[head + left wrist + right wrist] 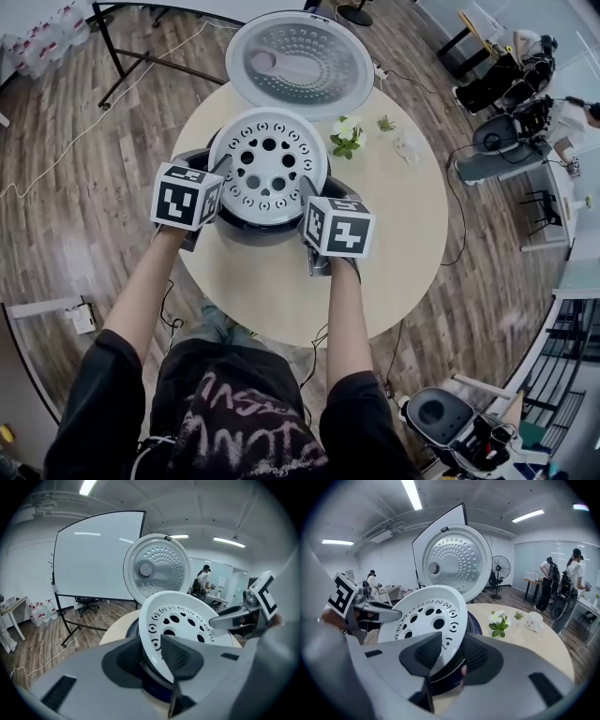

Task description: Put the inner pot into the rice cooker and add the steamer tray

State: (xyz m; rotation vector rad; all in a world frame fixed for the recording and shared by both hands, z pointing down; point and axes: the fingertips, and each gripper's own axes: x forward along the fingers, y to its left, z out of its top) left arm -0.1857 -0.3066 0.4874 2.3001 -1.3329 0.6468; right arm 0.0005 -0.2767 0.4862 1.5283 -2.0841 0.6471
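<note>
The white perforated steamer tray [269,164] lies on top of the dark rice cooker [253,232], whose round lid [300,64] stands open behind it. The tray covers the cooker's inside, so the inner pot is hidden. My left gripper [223,171] is at the tray's left rim and my right gripper [307,190] at its right rim. In the left gripper view the tray [187,620] has its rim between the left gripper's [152,654] jaws, with a gap on the outer side. In the right gripper view the tray's [426,616] rim stands likewise loose between the right gripper's [450,651] jaws.
The cooker stands on a round beige table [412,244]. A small flower sprig [347,138], a tiny plant [385,123] and a clear cup [410,145] sit right of the cooker. A whiteboard [98,555] and people at desks are farther off.
</note>
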